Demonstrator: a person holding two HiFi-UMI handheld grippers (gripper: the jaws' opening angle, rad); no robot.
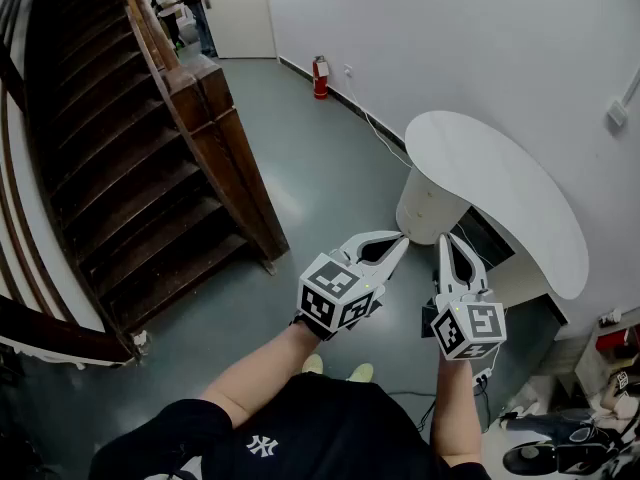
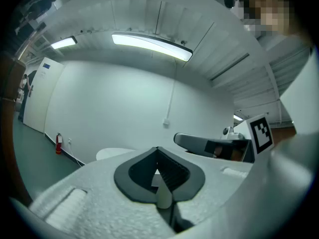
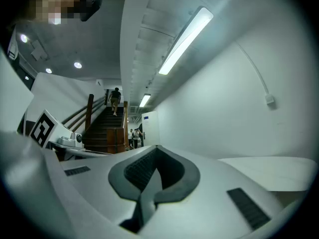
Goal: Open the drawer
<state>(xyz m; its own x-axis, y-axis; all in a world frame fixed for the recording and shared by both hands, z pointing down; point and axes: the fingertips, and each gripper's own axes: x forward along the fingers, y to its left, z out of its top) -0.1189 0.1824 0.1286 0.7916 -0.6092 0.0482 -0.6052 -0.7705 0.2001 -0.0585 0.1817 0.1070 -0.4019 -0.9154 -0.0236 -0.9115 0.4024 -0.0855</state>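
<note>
Head view: left gripper and right gripper, both white plastic, jaws closed tip to tip with nothing between. The 2 hang near a smooth white half-oval table on a round pedestal at the wall. Drawer can't be made out under its top. Dark wooden stairs left, glossy grey floor.

Floor, grey-green: bears wooden staircase, white round-topped table, red fire extinguisher (against the wall).
</note>
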